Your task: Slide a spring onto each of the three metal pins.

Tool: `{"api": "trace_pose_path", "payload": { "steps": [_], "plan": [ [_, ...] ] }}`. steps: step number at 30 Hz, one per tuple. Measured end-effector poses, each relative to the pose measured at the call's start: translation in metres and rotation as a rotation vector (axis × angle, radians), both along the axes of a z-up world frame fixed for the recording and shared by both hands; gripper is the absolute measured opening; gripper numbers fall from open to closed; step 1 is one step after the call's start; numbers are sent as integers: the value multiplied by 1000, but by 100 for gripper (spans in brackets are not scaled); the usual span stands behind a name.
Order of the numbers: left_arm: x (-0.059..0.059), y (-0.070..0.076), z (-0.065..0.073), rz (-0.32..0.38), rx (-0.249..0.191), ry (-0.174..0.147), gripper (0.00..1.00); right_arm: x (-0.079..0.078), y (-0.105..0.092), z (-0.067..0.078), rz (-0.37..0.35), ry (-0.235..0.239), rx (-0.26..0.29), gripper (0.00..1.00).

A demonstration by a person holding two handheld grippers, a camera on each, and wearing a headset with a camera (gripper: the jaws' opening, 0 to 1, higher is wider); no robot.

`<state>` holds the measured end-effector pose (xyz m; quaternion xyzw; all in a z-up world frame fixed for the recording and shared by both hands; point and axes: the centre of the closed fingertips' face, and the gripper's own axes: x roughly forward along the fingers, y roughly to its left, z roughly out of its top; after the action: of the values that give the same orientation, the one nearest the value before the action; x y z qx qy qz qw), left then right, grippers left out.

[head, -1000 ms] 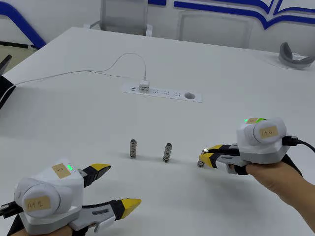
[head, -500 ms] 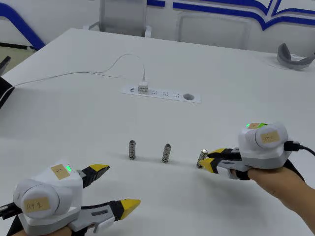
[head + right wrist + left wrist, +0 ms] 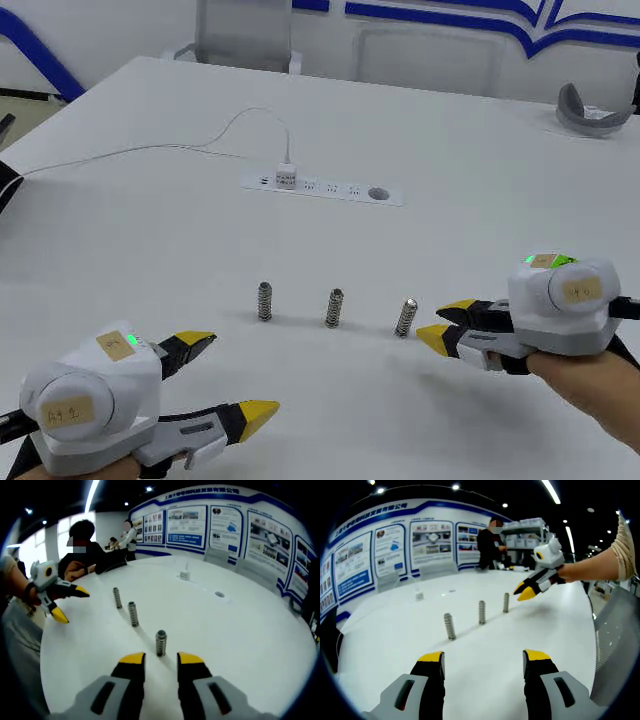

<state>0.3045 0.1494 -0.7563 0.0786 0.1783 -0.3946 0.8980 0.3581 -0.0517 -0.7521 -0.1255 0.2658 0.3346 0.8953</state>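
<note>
Left gripper (image 3: pixel 235 375): jaws wide apart, empty, low over the white table (image 3: pixel 150 230). Standing in a row mid-table: left spring (image 3: pixel 265 300), middle spring (image 3: pixel 335 308), right spring (image 3: pixel 406 317). Right gripper (image 3: pixel 445 321): jaws parted, empty, tips just beside the right spring, not touching.

On the table (image 3: pixel 480 150), three springs (image 3: pixel 335 308) stand in a row, the power strip (image 3: pixel 322 187) behind them.
</note>
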Motion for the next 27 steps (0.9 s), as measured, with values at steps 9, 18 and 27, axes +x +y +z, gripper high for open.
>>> {"api": "trace_pose_path", "payload": {
  "steps": [9, 18, 27],
  "plan": [
    [1, 0, 1, 2, -4, -4, 65, -16, 2, 18, 20, -47, 26, 30],
    [1, 2, 3, 5, -4, -8, 65, -30, 7, 25, 44, -72, 53, 37],
    [1, 4, 3, 10, -4, -9, 66, -41, 8, 27, 68, -89, 74, 42]
  ]
}}
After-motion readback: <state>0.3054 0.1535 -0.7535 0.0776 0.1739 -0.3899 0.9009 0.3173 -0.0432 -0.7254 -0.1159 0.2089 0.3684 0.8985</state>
